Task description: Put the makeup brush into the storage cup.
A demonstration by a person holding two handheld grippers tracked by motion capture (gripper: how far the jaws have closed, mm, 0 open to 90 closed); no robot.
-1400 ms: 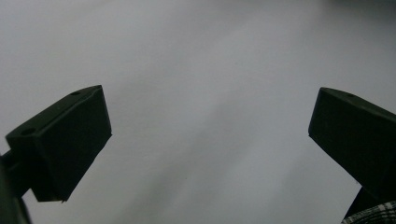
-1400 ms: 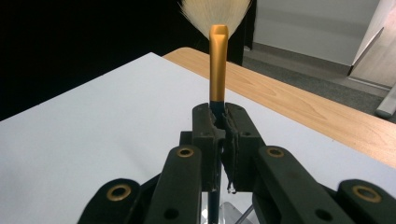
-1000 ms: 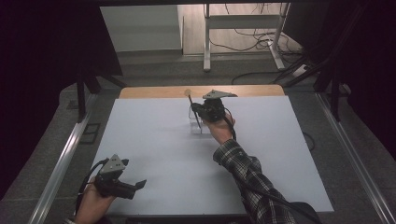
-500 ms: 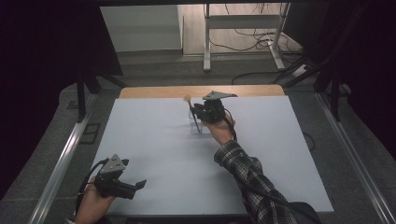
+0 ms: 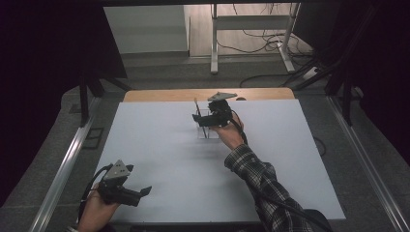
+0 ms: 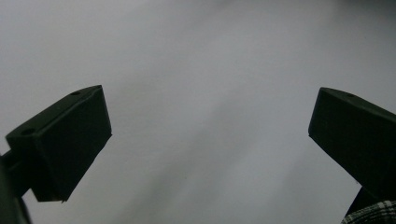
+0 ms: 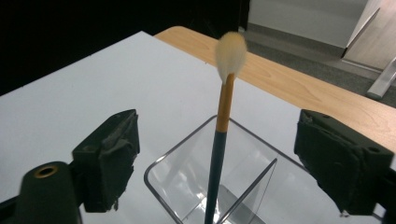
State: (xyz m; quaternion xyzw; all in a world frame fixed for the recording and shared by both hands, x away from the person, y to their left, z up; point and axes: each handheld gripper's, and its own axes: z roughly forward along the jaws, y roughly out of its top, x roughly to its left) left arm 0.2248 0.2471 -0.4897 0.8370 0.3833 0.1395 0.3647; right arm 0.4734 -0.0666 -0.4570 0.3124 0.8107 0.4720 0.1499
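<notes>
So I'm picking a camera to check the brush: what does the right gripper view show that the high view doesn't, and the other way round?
Right gripper view alone: the brush has a pale tuft, an orange neck and a dark handle, and the clear holder has an inner divider. High view alone: the left claw open near the table's near edge, and both forearms. Shared: the brush standing in the holder, with the right claw open around it after just opening, pads apart from it.

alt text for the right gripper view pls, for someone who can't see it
A makeup brush with a dark blue handle, gold ferrule and pale fluffy tip stands upright in a clear plastic holder on a white table. The right gripper has just been opening; its black jaws stand wide apart either side of the brush, not touching it.
</notes>
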